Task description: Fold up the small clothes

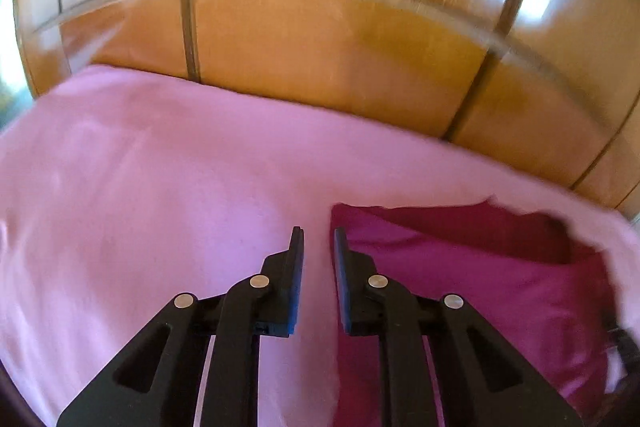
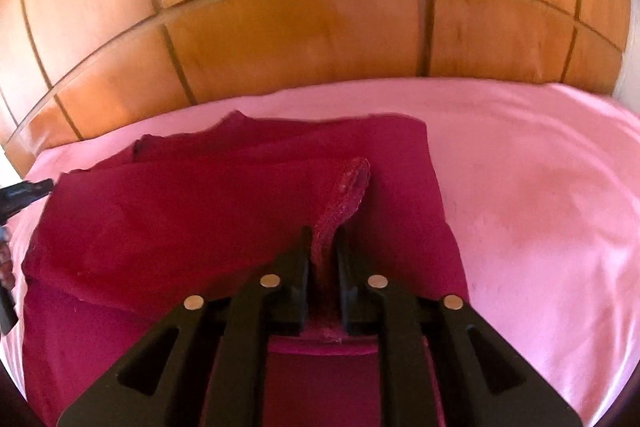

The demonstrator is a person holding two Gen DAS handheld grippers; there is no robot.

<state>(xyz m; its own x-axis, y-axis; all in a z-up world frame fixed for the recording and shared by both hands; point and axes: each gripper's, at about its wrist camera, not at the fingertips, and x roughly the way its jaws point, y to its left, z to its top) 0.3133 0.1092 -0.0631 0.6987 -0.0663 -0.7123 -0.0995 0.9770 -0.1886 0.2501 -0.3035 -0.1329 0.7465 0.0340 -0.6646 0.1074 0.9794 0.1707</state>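
Note:
A dark magenta garment point(image 2: 160, 219) lies spread on the pink bedsheet point(image 2: 540, 207). My right gripper point(image 2: 324, 233) is shut on a bunched strip of its lace-edged hem point(image 2: 348, 187), which rises between the fingers. In the left wrist view the garment point(image 1: 480, 287) lies to the right, its edge running along the right finger. My left gripper point(image 1: 318, 233) hangs over the bedsheet point(image 1: 160, 187) with its jaws a narrow gap apart. Only sheet shows between them. A dark piece of that gripper point(image 2: 24, 191) shows at the garment's left corner.
A wooden panelled headboard point(image 2: 300, 27) stands right behind the bed and fills the top of both views point(image 1: 320, 67). Pink sheet stretches to the right of the garment and, in the left wrist view, to its left.

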